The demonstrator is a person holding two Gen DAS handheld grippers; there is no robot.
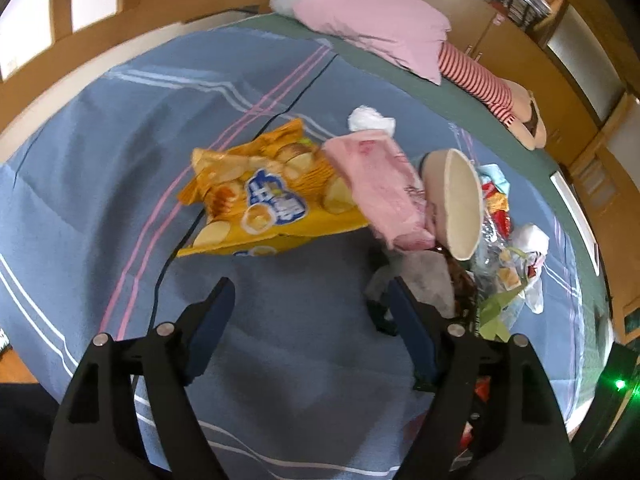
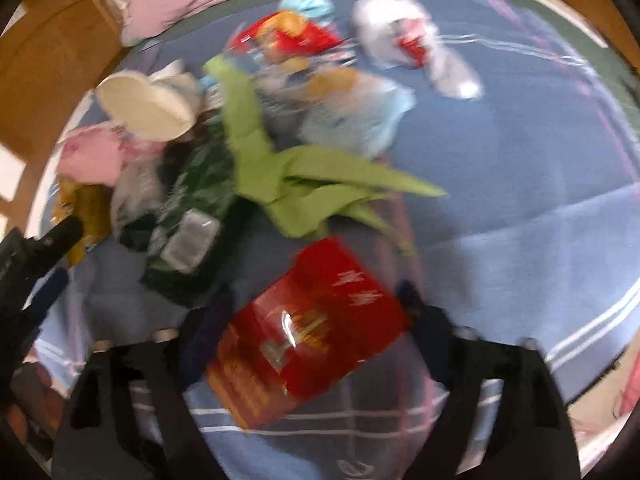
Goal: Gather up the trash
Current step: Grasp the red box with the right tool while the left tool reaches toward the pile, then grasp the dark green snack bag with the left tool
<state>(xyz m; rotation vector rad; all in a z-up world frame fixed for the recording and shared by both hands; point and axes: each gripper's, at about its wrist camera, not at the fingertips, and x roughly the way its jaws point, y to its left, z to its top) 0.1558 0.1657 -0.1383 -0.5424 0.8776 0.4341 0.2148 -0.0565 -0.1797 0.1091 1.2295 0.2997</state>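
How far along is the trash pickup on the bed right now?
Early. No bin or bag is visible, so nothing looks collected. In hand: the right hand-held gripper straddles a red packet; grip unclear through blur. The left hand-held gripper is open over bare blanket. Left: the yellow chip bag, pink wrapper, paper cup, green paper.

The whole right wrist view is motion-blurred: the print on the glossy red snack packet (image 2: 316,320) is unreadable. The pink plastic bag (image 1: 380,188) partly hides the yellow crisp bag (image 1: 256,196).
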